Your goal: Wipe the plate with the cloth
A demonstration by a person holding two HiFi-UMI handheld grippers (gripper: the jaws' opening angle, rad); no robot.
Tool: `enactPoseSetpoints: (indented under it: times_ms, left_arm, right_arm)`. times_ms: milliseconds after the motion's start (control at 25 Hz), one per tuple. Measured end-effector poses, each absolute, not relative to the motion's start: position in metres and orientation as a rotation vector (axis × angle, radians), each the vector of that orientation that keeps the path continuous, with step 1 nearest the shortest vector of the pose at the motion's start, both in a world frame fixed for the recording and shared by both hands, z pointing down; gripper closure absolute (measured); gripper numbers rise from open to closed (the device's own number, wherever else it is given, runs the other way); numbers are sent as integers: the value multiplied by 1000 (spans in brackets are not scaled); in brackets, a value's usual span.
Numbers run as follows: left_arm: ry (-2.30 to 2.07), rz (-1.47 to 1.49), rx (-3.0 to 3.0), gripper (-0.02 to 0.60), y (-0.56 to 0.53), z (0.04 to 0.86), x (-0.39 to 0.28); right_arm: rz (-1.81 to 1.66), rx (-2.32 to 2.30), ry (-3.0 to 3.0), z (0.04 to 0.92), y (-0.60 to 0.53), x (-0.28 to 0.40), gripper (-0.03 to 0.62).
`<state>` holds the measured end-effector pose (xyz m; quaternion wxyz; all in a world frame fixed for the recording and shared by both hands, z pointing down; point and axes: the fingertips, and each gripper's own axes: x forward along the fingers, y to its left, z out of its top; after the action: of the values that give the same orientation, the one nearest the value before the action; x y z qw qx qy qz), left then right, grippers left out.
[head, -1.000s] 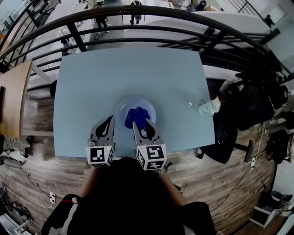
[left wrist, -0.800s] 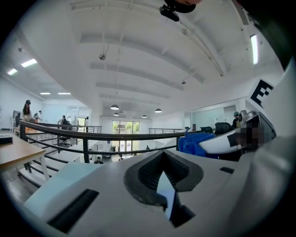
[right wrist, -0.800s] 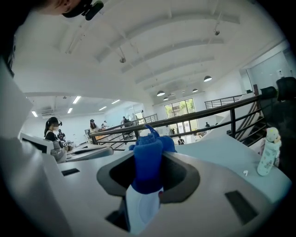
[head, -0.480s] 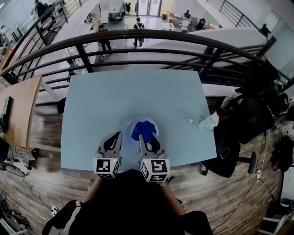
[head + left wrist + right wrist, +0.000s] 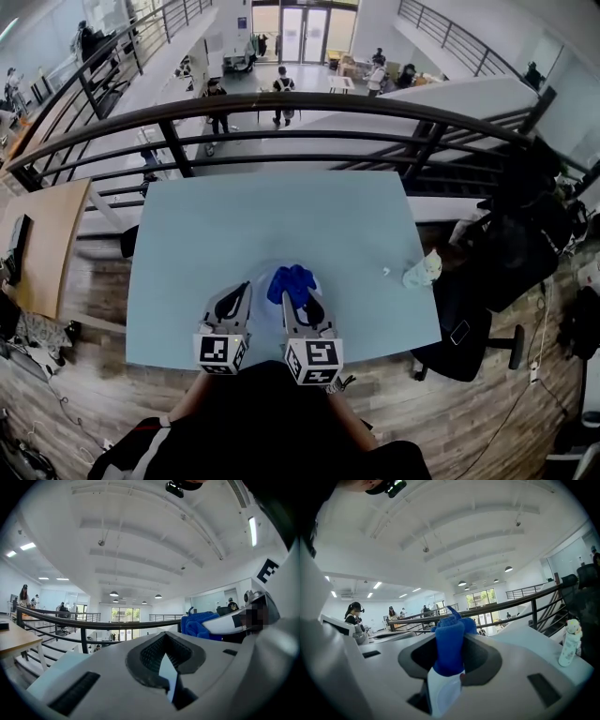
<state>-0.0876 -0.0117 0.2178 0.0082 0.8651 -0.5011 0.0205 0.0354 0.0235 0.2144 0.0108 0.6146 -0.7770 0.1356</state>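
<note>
Cloth (image 5: 292,281), pinched in the right gripper's (image 5: 294,294) jaws, has slid from the plate's (image 5: 265,291) middle toward its far rim, so wiping looks underway. Left gripper (image 5: 242,292) jaws sit pressed together just left of the plate.

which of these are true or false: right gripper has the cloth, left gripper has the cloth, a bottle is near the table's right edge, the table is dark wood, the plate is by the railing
The right gripper has the blue cloth clamped in its jaws. True.

The left gripper holds the cloth. False: no cloth is between its jaws; the right gripper has it.

A small pale bottle stands near the table's right edge. True.

The table is dark wood. False: its top is light blue; the wood is the floor around it.

The plate is at the far edge, by the railing. False: it lies near the person's edge, under the gripper tips.
</note>
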Motion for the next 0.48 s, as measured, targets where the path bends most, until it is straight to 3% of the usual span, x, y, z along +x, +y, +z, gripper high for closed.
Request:
enactPoseSetpoints:
  times_ms: [480]
  left_arm:
    - [-1585, 35, 2730, 580, -19, 211, -81]
  right_arm:
    - [379, 1866, -2452, 211, 15, 32, 474]
